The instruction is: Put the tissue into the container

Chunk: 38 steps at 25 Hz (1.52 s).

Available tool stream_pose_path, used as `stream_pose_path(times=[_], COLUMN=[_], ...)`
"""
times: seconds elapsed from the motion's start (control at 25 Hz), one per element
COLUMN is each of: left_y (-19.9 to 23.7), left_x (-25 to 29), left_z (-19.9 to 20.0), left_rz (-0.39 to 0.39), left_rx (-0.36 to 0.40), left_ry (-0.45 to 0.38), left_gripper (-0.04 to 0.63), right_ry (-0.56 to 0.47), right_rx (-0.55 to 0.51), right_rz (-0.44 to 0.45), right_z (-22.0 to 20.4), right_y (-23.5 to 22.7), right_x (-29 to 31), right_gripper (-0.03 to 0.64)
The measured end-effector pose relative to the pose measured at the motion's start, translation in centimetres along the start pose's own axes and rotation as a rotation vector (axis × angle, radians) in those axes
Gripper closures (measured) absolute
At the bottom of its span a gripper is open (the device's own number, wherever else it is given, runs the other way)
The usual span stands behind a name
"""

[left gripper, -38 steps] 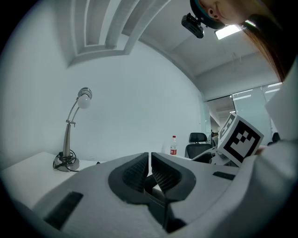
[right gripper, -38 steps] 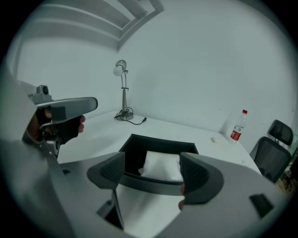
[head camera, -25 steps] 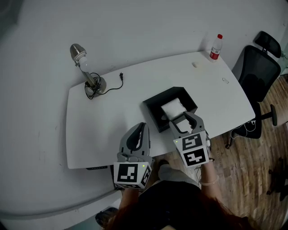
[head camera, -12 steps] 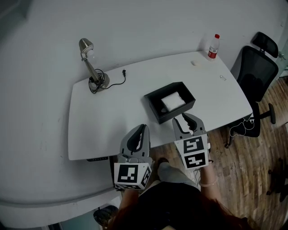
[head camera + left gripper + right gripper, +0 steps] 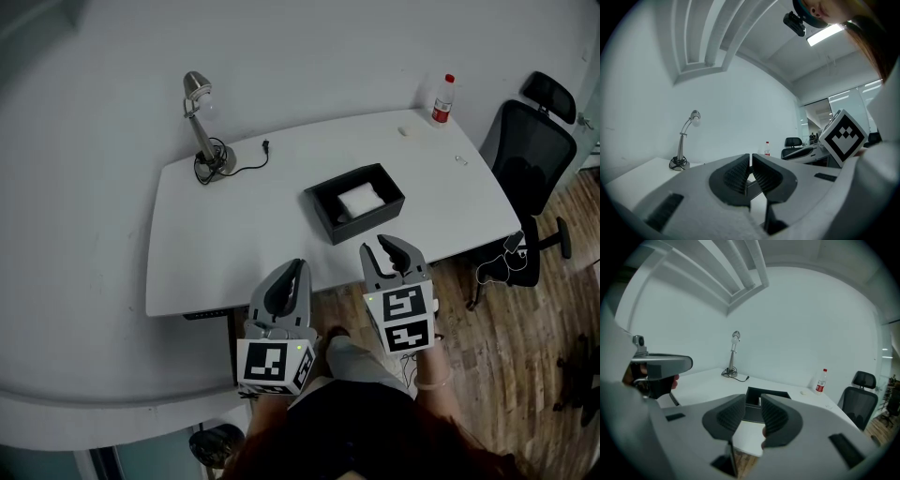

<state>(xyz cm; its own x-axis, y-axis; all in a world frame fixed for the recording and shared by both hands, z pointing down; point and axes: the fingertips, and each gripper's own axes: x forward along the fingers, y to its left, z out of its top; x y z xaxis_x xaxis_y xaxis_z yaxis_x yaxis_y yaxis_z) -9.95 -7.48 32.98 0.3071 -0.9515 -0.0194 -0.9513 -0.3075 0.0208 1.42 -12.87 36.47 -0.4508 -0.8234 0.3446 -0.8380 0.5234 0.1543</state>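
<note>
Left tool [image 5: 750,158] closed; right tool [image 5: 753,401] closing, slightly apart, empty; tissue [image 5: 360,201] in container [image 5: 322,212]; bottle [image 5: 441,99] label illegible.

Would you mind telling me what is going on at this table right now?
A person holds a two-jaw gripper in each hand, both just off the near edge of the white table. The tissue lies inside the black container, so the task looks done. The left gripper is shut and empty. The right gripper has just been closing its jaws; a small gap remains, with nothing between them. A lamp and a bottle stand at the far side.
</note>
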Motion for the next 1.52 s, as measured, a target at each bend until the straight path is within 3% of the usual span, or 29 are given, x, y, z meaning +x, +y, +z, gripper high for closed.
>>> stream_pose_path(times=[0.92,1.52], left_y=[-3.6,-6.4], left_x=[-6.8,-6.3], left_z=[0.8,1.1], left_rz=[0.026,-0.002], left_rx=[0.023,0.014], left_ry=[-0.03,-0.036], left_gripper=[0.557,0.557], right_ry=[-0.104,-0.169], right_rx=[-0.032,0.052], right_rz=[-0.002,-0.007], right_z=[0.3,0.4], right_y=[2.9,1.5], right_x=[-8.0,-10.9], right_gripper=[0.563,0.597])
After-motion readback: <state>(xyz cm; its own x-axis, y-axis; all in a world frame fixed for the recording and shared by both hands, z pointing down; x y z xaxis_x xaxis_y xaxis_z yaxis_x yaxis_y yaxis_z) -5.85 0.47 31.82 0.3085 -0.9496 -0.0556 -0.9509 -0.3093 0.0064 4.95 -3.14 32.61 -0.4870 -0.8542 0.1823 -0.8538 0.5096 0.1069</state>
